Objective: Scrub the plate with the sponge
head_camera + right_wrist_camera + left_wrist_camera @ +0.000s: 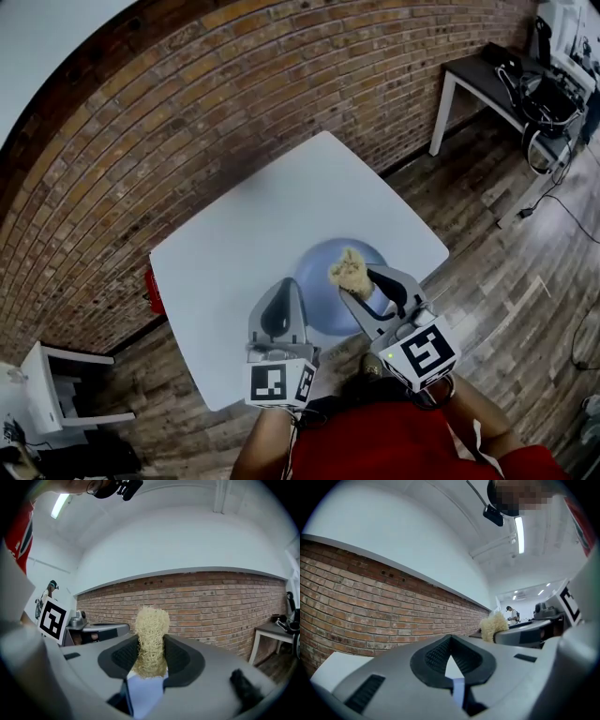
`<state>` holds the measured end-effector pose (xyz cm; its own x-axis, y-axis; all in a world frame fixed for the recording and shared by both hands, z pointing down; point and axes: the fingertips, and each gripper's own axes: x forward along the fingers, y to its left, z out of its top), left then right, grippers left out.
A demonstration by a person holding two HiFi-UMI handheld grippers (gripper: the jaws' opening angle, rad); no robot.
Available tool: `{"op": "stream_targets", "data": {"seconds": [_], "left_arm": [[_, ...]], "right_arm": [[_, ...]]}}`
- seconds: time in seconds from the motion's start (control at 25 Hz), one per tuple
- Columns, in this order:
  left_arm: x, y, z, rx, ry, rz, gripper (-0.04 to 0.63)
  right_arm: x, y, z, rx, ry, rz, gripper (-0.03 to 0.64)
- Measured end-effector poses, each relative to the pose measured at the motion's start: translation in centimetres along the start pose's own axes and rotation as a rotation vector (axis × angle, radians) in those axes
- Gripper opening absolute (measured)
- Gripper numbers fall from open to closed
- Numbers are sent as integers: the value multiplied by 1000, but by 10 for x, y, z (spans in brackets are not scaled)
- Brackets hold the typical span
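Observation:
A round blue plate [323,281] lies on the white table [244,225] near its front edge. My right gripper [361,279] is shut on a beige fibrous sponge [350,270], which sticks out past the pads over the plate's right part. In the right gripper view the sponge [151,639] stands upright between the dark pads, with the blue plate [145,695] showing below. My left gripper [287,286] is shut with nothing between its tips and hovers at the plate's left edge. In its own view the pads [433,656] meet, and a sliver of plate [458,691] shows through the gap.
A brick wall [141,141] runs behind the table. A red object [155,291] hangs at the table's left edge. A white chair [56,394] stands at lower left on the wooden floor. A white desk [487,80] with cables stands at upper right.

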<state>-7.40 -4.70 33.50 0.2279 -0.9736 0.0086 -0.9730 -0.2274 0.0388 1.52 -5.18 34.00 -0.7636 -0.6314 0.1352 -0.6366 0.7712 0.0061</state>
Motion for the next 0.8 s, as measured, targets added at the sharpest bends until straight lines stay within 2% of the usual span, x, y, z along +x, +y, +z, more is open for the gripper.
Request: {"op": "stream_targets", "data": {"seconds": [0.36, 0.8], "left_arm": [[35, 14, -13, 10, 38, 22, 12], [46, 41, -32, 19, 107, -22, 12]], "right_arm": [[35, -31, -5, -11, 50, 41, 161], [74, -33, -25, -6, 158, 25, 161]]}}
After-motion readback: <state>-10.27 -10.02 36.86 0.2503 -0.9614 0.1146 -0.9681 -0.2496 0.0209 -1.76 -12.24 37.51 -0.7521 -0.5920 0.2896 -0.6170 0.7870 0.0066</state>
